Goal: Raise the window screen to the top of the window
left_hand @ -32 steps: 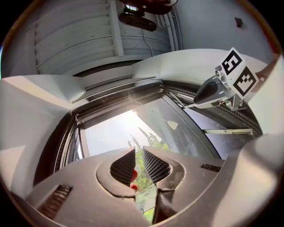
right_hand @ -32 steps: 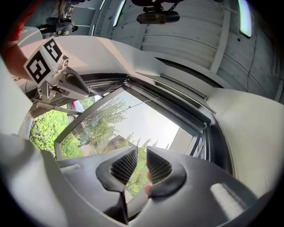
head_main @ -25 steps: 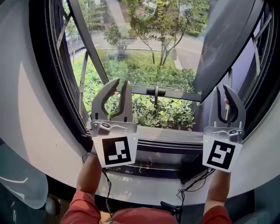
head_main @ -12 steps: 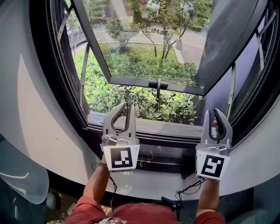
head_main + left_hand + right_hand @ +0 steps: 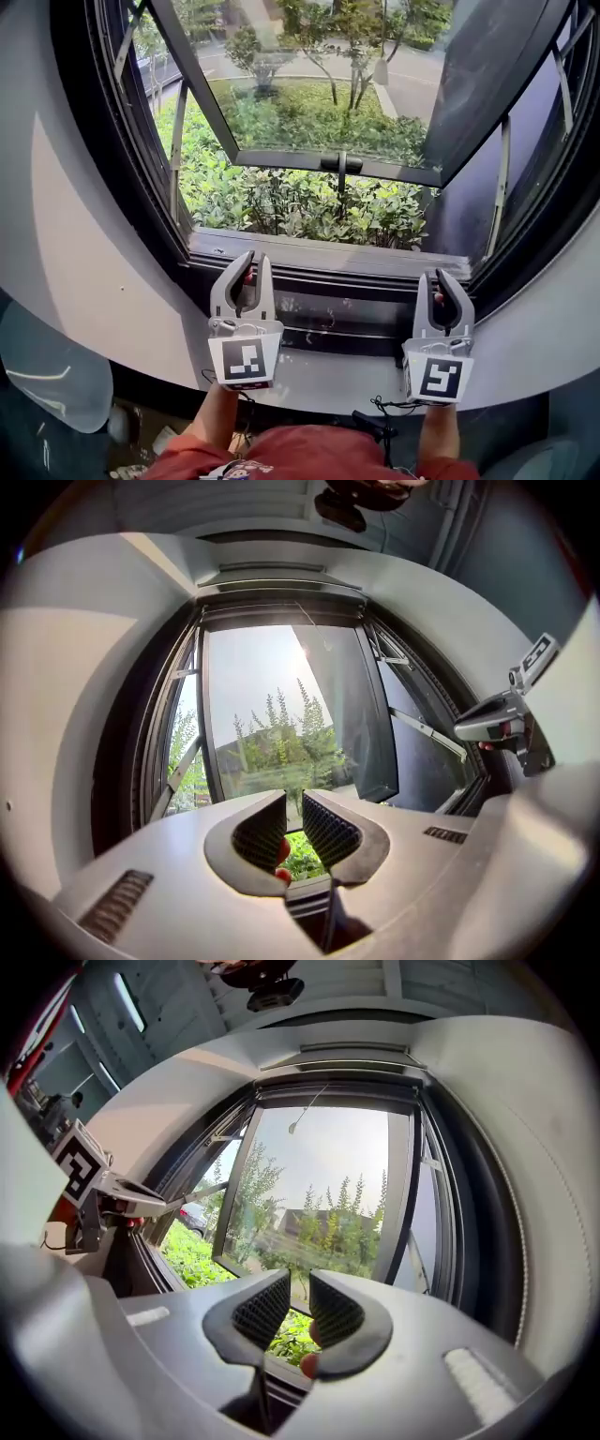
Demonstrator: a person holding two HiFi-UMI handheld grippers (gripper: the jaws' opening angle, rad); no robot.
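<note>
Both tools sit low at the sill. The left hand-held gripper [image 5: 255,263] and the right hand-held gripper [image 5: 440,277] have their jaws slightly spread, and only garden shows through each gap. No mesh crosses the opening, so the screen is probably still down in the dark rail [image 5: 337,273] along the sill. That rail lies at 12 o'clock from both grippers, right by their tips, with its long axis running 9 to 3 o'clock. Neither hand looks nearer. Each likely needs to pinch the rail, then lift straight up.
</note>
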